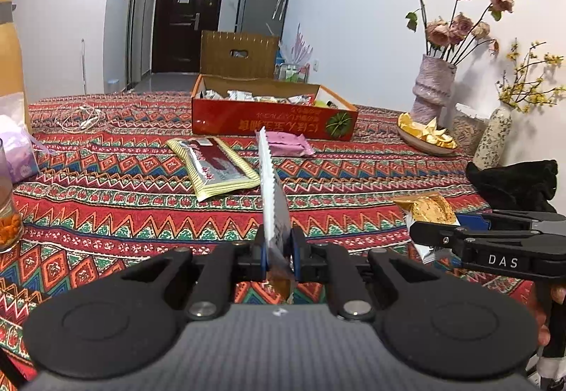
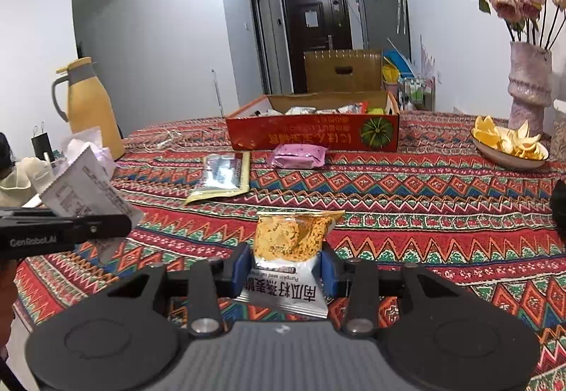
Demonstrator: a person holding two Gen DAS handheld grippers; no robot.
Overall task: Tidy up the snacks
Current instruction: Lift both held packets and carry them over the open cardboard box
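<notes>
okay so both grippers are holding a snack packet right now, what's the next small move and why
Probably carry both forward toward the open red box. The left gripper is shut on a thin white packet, the right gripper on the pumpkin seed snack. The box already holds other snacks and sits across the cloth, beyond the packets lying flat.

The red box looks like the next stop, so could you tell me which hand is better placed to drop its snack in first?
Probably the right, narrowly. The right gripper holds its packet almost in line with the red box. The left gripper, shut on a thin packet, sits further left.
</notes>
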